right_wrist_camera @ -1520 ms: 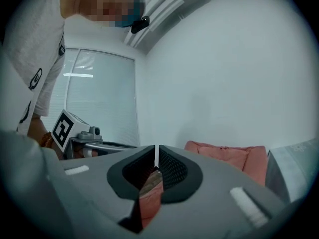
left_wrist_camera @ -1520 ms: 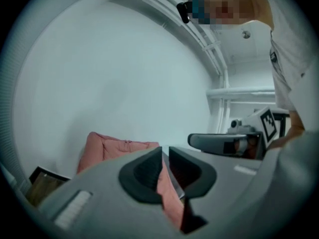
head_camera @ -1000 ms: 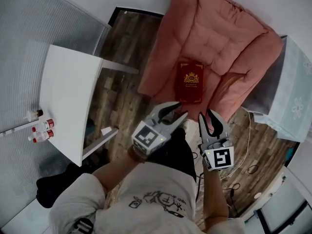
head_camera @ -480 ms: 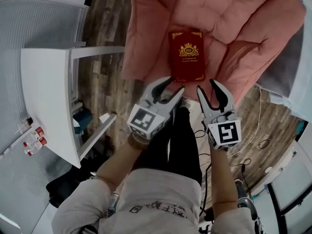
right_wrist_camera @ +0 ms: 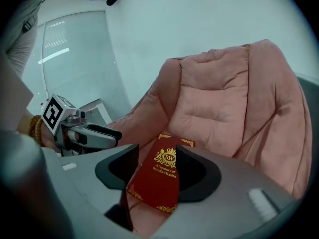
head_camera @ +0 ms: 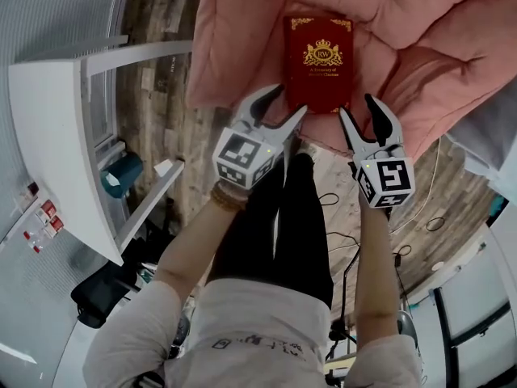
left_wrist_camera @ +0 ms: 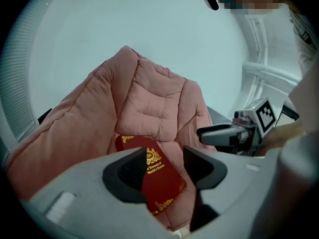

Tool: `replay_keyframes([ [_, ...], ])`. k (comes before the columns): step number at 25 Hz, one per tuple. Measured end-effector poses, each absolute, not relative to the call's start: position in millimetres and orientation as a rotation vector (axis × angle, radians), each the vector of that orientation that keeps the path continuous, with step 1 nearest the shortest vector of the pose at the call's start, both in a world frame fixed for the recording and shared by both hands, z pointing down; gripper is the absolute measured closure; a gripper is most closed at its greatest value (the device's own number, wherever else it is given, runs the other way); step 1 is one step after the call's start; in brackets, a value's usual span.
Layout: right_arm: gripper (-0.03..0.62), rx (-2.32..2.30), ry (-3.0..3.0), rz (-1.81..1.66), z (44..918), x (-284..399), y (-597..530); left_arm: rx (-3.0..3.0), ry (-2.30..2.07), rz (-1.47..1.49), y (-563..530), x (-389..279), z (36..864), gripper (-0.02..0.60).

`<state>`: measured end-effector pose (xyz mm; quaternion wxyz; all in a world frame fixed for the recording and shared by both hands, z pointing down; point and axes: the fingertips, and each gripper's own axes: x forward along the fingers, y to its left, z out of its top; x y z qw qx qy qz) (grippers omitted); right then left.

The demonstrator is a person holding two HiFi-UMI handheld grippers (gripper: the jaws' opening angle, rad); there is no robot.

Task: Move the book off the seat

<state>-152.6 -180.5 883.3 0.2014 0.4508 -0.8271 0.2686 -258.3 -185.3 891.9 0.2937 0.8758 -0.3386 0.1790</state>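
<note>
Our left gripper (head_camera: 291, 101) and right gripper (head_camera: 358, 106), jaws just opened wider and empty, red book (head_camera: 321, 53) just ahead on pink seat (head_camera: 242, 39).

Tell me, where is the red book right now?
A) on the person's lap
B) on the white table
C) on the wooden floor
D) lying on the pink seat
D: the red book lies flat on the pink seat, gold-printed cover up, with nothing gripping it.

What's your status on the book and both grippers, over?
Left gripper and right gripper open, empty, fingers just widened. Book flat on pink seat, untouched. Nothing in the way.
</note>
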Motion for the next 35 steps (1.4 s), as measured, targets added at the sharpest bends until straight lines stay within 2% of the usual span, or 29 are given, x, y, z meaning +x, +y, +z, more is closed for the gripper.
replay_keyframes([
  [8, 0.325, 1.200, -2.216, 0.880, 970, -150, -181, 2.281, -0.849, 0.553, -188, -263, 967, 0.348],
  [17, 0.295, 1.146, -2.135, 0.966, 1044, -139, -185, 2.188, -0.820, 0.597, -190, -259, 1032, 0.308],
  [30, 0.256, 1.105, -2.067, 1.114, 1097, -138, -188, 2.140, -0.840, 0.643, -190, -257, 1064, 0.295],
  [35, 0.261, 1.072, -2.091, 1.140, 1099, -141, -188, 2.125, -0.842, 0.657, -195, -254, 1072, 0.295],
])
